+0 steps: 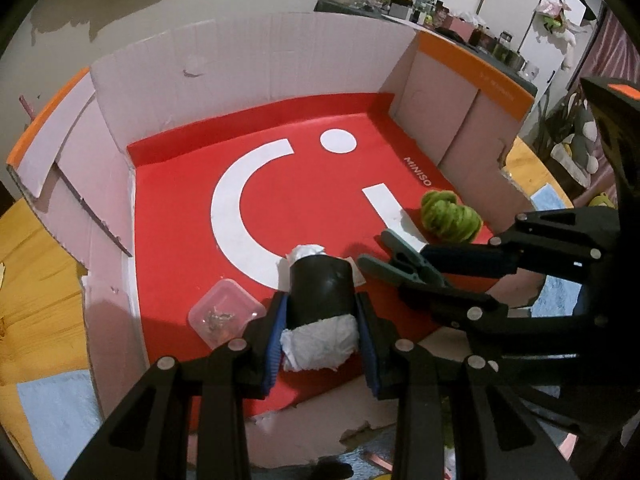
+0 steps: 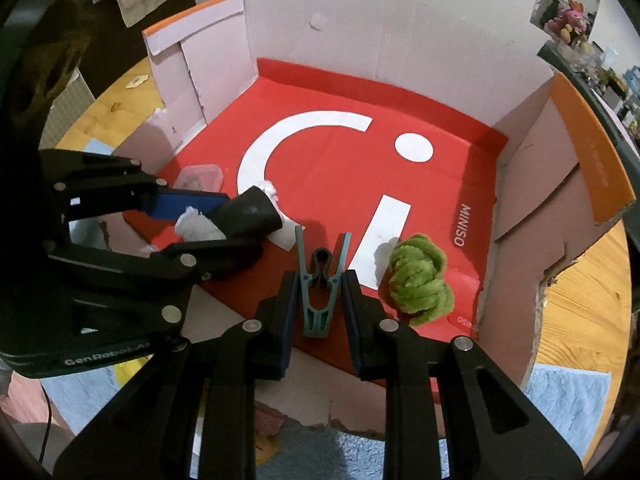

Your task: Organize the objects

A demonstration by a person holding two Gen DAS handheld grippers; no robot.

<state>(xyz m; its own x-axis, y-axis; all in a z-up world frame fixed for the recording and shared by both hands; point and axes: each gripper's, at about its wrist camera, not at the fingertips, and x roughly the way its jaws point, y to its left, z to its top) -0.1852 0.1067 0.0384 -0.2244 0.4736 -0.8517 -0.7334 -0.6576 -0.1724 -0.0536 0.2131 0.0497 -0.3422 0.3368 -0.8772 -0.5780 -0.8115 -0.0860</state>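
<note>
Here, a box (image 1: 248, 64) with white walls and a red floor stands on the wooden counter (image 1: 36, 224). The left gripper (image 1: 322, 344) reaches in over the box's near edge, its jaws closed on a black tube (image 1: 322, 286) stuffed with white paper; paper shows at both ends of the tube, between the blue pads (image 1: 276, 344) and at the far end. The tube lies over the near part of the floor. A clear case (image 1: 224, 312) with small metal parts inside sits on the floor just left of the tube, toward the near left corner. The right gripper (image 2: 320, 312) also enters over the near edge, its jaws clamped on a teal clip (image 2: 320, 280) whose two prongs point toward the far wall; the clip is near the middle of the near edge. A green yarn ball (image 2: 420, 280) rests on the floor just right of the clip, toward the near right corner, apart from both grippers. White markings and the word MINISO are printed on the floor. Blue cloths (image 2: 568, 396) lie on the counter outside the box.
</note>
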